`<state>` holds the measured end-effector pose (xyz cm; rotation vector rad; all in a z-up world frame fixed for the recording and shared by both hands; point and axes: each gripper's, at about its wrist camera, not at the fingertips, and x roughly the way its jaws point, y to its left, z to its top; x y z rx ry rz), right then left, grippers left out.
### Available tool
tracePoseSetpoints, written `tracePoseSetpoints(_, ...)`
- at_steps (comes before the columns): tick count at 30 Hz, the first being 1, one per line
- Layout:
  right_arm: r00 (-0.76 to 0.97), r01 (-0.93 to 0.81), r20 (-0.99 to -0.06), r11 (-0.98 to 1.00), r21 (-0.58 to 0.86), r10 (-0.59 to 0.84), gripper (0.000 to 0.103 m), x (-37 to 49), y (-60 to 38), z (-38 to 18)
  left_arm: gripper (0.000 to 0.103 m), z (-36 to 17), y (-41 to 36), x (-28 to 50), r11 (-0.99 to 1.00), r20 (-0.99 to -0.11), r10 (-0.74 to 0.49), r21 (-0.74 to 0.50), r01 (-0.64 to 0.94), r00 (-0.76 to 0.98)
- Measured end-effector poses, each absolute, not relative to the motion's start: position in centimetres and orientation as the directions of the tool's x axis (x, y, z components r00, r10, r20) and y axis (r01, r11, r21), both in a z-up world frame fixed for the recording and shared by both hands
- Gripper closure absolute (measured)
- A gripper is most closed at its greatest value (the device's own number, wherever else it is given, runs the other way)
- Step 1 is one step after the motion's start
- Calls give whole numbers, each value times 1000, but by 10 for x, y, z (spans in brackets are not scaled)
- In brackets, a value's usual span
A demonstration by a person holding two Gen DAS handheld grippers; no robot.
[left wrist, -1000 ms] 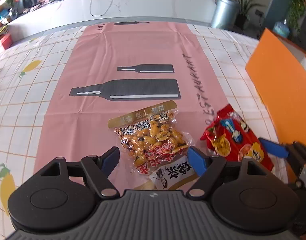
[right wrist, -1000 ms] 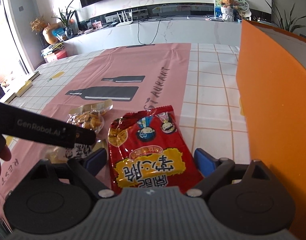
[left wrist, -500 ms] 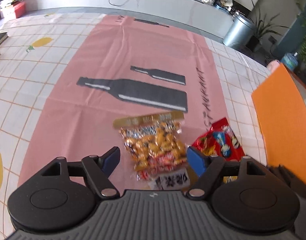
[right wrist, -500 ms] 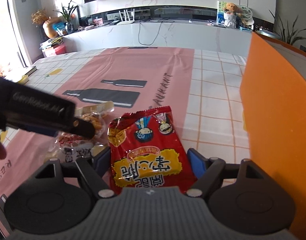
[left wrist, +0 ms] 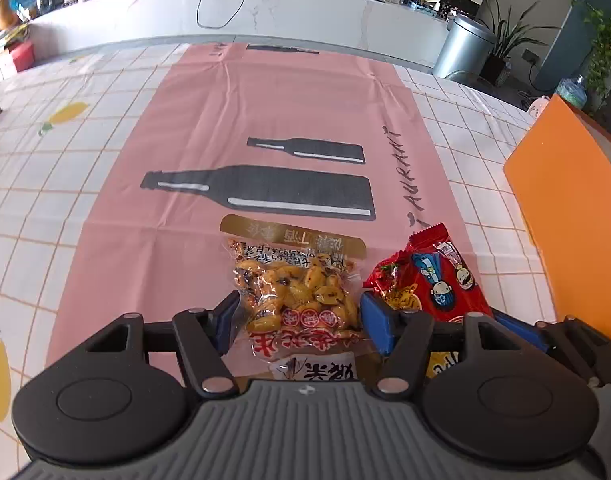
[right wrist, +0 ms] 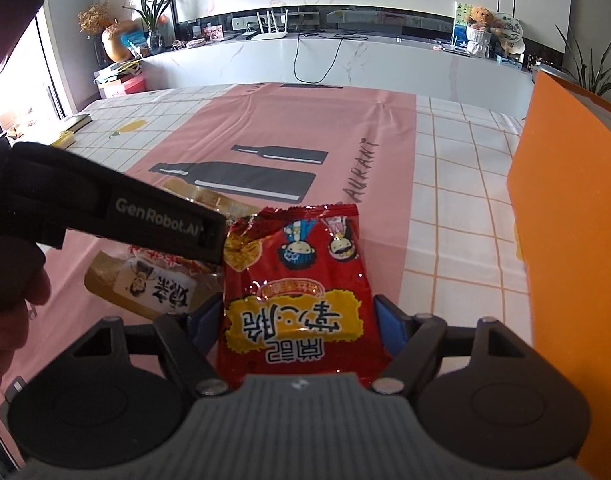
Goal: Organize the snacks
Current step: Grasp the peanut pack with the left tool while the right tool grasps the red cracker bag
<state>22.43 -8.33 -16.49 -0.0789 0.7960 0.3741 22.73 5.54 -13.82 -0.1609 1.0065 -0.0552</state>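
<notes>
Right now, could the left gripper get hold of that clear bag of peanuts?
Probably yes. The left gripper is open, with a finger on each side of the peanut bag, and nothing lies between them. The red snack packet lies just outside its right finger.

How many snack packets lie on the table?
2: the peanut packet between the left gripper fingers, and the red packet between the right gripper fingers. No others visible.

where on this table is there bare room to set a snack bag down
Bare: the pink runner beyond the bottle prints, and the tiles between runner and orange box. Crowded: the near edge, with the peanut bag, red snack bag, left gripper and right gripper.
</notes>
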Motion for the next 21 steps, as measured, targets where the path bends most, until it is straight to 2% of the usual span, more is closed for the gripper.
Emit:
tracePoseSetpoints(2,636,-363,-713,930,63,296,29,224,-83,-165,38,-136,59,225,982,-831,-145,-187,-23,537)
tracePoseSetpoints(6,632,-362,-716,930,65,296,30,224,-84,-164,39,-134,63,217,975,-837,-180,-222,-20,516)
tracePoseSetpoints(8,624,-370,-720,926,70,304,31,223,-84,-163,52,-132,68,210,967,-828,-204,-254,-24,522)
tracePoseSetpoints(13,596,-405,-735,911,73,324,32,213,-81,-161,56,-126,72,197,958,-836,-225,-283,-42,500)
tracePoseSetpoints(17,582,-403,-749,913,71,315,32,203,-81,-159,70,-114,76,186,937,-809,-267,-344,-54,523)
tracePoseSetpoints(21,571,-389,-760,917,84,312,32,193,-83,-157,71,-110,70,179,941,-818,-256,-333,-61,514)
